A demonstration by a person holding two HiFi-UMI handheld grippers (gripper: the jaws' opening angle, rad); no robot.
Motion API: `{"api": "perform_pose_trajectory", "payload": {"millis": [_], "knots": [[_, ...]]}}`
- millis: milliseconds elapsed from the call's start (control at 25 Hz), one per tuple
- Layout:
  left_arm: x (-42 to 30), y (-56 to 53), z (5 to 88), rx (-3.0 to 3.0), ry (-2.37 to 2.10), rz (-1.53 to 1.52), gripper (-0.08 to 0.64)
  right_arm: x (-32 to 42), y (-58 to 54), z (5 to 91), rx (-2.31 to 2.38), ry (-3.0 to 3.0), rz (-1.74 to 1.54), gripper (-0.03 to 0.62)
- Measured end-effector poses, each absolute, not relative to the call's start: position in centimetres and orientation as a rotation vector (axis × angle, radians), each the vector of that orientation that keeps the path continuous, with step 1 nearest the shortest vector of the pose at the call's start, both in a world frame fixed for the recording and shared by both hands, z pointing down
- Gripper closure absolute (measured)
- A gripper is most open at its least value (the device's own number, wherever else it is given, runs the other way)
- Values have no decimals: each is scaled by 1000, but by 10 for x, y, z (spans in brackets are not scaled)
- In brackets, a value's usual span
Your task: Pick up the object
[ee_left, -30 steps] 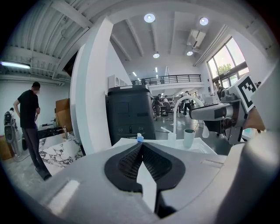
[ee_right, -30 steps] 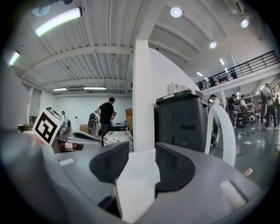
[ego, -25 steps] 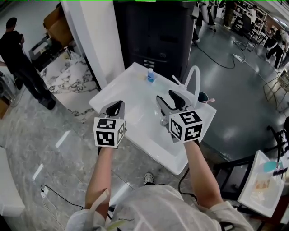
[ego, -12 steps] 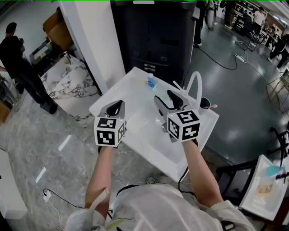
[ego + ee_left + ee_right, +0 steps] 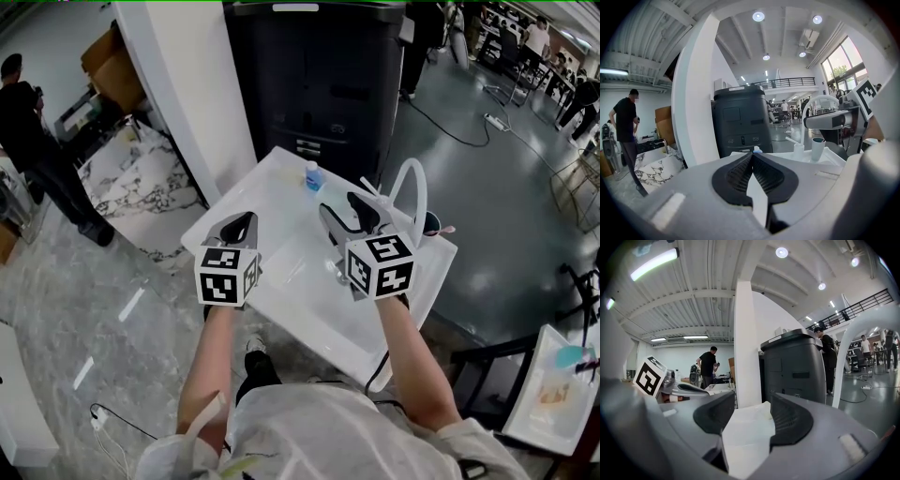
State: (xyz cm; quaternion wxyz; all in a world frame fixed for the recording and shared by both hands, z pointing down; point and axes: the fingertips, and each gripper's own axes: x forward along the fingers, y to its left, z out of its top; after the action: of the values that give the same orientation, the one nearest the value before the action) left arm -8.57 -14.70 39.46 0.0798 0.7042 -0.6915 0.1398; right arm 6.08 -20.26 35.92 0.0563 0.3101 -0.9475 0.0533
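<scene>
A small clear bottle with a blue cap (image 5: 313, 175) stands near the far edge of the white table (image 5: 272, 202); it also shows low in the left gripper view (image 5: 757, 150). My left gripper (image 5: 242, 223) hovers over the table's left side with its jaws shut on nothing (image 5: 752, 157). My right gripper (image 5: 345, 204) hangs above the table's middle, short of the bottle. Its jaws are opening, and only bare tabletop (image 5: 750, 427) shows between them (image 5: 750, 416).
A white arched pipe (image 5: 410, 183) rises at the table's right side, next to a dark cup (image 5: 424, 225) and a small white holder (image 5: 798, 150). A tall black cabinet (image 5: 319, 84) stands behind the table, a white pillar (image 5: 197, 84) to its left. A person (image 5: 37, 141) stands far left.
The right gripper's jaws have spread a little wider and it has drifted slightly left. The left gripper has stayed where it was. The person at far left has stepped further left.
</scene>
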Motion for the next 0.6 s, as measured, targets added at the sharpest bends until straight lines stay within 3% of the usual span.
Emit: {"api": "perform_pose_trajectory", "payload": {"millis": [600], "knots": [[-121, -253, 410, 2325, -1823, 417, 558, 39, -270, 376, 1226, -2716, 146, 371]]}}
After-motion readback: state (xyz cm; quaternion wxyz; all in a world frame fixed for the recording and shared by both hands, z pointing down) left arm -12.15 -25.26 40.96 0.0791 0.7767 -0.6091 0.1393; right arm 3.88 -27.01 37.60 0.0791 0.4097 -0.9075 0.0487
